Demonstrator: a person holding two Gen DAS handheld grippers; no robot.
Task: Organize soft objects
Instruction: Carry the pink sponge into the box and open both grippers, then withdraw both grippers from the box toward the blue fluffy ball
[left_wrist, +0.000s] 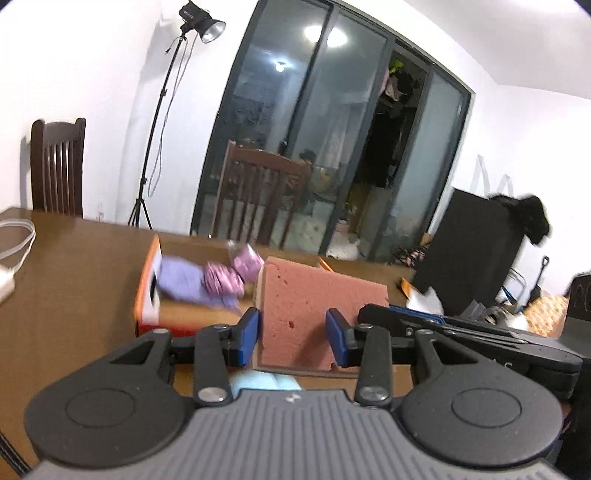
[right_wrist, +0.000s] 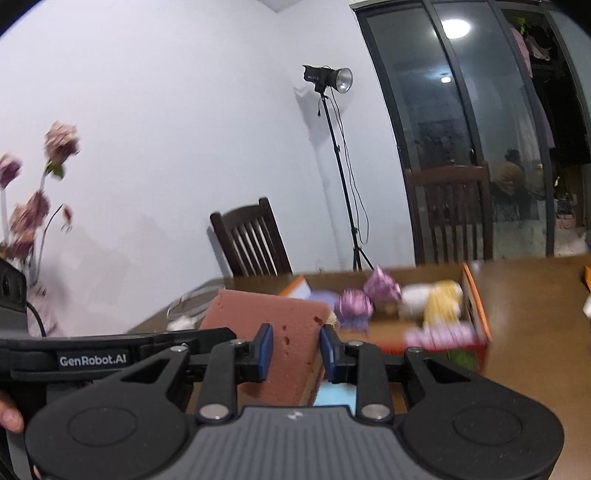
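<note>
A pink sponge block (left_wrist: 299, 314) hangs above the brown table (left_wrist: 74, 288), gripped from both sides. My left gripper (left_wrist: 293, 338) is shut on its near end, blue pads against both faces. My right gripper (right_wrist: 295, 350) is shut on the sponge block (right_wrist: 266, 317) at its other edge. The right gripper's black body (left_wrist: 461, 328) reaches in from the right in the left wrist view. Behind stands an open orange cardboard box (left_wrist: 147, 295) holding a lilac cloth (left_wrist: 181, 282) and pink-purple ruffled balls (left_wrist: 225, 280). The right wrist view also shows a yellow and white plush (right_wrist: 436, 299) in the box (right_wrist: 478, 314).
A light blue soft item (left_wrist: 258, 382) lies on the table under the grippers. White cable (left_wrist: 14, 240) at the table's left. Wooden chairs (left_wrist: 55, 166) and a light stand (left_wrist: 159, 129) stand behind the table. Dried flowers (right_wrist: 33, 192) at left, glass doors beyond.
</note>
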